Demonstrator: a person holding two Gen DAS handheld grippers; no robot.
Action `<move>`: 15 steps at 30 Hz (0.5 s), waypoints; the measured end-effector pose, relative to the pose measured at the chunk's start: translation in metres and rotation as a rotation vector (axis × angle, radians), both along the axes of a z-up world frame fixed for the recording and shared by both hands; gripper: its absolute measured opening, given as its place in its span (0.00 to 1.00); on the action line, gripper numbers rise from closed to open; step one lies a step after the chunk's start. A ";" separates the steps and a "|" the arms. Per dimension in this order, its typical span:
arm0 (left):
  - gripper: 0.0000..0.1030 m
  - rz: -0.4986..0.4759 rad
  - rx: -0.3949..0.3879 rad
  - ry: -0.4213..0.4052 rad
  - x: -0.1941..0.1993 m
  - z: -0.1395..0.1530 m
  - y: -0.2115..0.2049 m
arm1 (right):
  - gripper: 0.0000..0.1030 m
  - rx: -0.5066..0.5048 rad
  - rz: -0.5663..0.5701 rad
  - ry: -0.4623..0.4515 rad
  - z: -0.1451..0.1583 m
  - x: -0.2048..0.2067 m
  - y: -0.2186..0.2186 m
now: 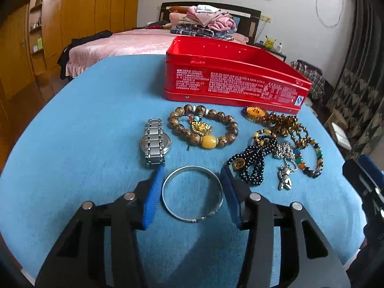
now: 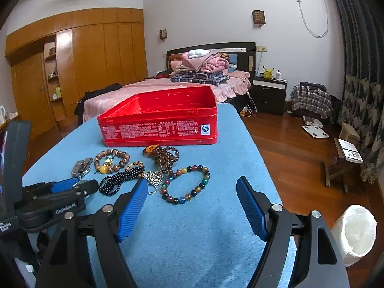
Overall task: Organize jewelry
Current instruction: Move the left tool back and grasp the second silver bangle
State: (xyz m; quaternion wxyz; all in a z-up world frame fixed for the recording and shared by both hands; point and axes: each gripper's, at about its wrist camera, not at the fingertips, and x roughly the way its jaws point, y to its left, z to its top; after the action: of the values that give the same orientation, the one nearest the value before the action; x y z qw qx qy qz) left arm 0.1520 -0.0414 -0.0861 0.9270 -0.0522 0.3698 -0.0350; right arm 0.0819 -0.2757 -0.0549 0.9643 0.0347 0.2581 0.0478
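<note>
A silver bangle [image 1: 192,193] lies flat on the blue cloth [image 1: 84,120]. My left gripper [image 1: 192,171] is open and straddles it, one blue pad close on each side, without a clear press. Beyond it lie a steel watch [image 1: 156,141], a wooden bead bracelet [image 1: 177,127], black beads [image 1: 252,160], a silver chain [image 1: 285,153], amber beads [image 1: 278,120] and a multicoloured bracelet [image 1: 319,160]. The open red tin [image 1: 230,84] stands behind them. My right gripper [image 2: 191,180] hovers open and empty just short of the multicoloured bracelet [image 2: 192,193]; the red tin [image 2: 158,129] is farther back.
The cloth-covered table [image 2: 216,240] ends close on the right above a wooden floor [image 2: 288,156]. A white-lined bin [image 2: 355,232] stands beside that edge. A bed with folded clothes [image 2: 201,67] lies beyond the tin. The left gripper's body [image 2: 60,199] shows at the left.
</note>
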 end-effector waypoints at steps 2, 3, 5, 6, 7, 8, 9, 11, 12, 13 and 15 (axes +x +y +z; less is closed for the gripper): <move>0.45 -0.011 -0.038 -0.013 -0.002 0.000 0.005 | 0.73 0.000 0.008 0.000 0.001 0.000 0.002; 0.45 -0.012 -0.050 -0.019 -0.005 0.001 0.007 | 0.73 -0.002 0.015 0.002 0.001 0.000 0.004; 0.45 -0.004 -0.028 -0.034 -0.009 0.003 0.006 | 0.73 -0.011 0.028 0.003 0.001 0.000 0.008; 0.45 0.000 -0.013 -0.046 -0.012 0.004 0.006 | 0.73 -0.014 0.033 0.003 0.002 -0.001 0.010; 0.45 0.005 -0.001 -0.059 -0.016 0.006 0.008 | 0.73 -0.014 0.040 0.004 0.002 -0.001 0.012; 0.45 0.012 0.006 -0.070 -0.019 0.007 0.010 | 0.73 -0.013 0.045 0.006 0.002 0.000 0.013; 0.45 0.025 0.018 -0.084 -0.023 0.010 0.013 | 0.73 -0.012 0.049 0.011 0.002 0.000 0.015; 0.45 0.043 0.039 -0.098 -0.027 0.013 0.018 | 0.73 -0.007 0.063 0.023 0.001 0.001 0.021; 0.45 0.053 0.047 -0.105 -0.028 0.014 0.021 | 0.73 -0.008 0.069 0.026 0.000 0.002 0.023; 0.45 0.059 0.050 -0.107 -0.029 0.015 0.023 | 0.73 -0.009 0.077 0.028 0.000 0.002 0.027; 0.45 0.069 0.054 -0.107 -0.029 0.016 0.028 | 0.72 -0.007 0.088 0.034 0.000 0.004 0.032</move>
State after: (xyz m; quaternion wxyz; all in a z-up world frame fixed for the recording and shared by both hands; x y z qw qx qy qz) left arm 0.1230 -0.0135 -0.0699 0.9472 -0.0382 0.3183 0.0043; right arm 0.0859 -0.2441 -0.0550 0.9569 0.0209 0.2759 0.0887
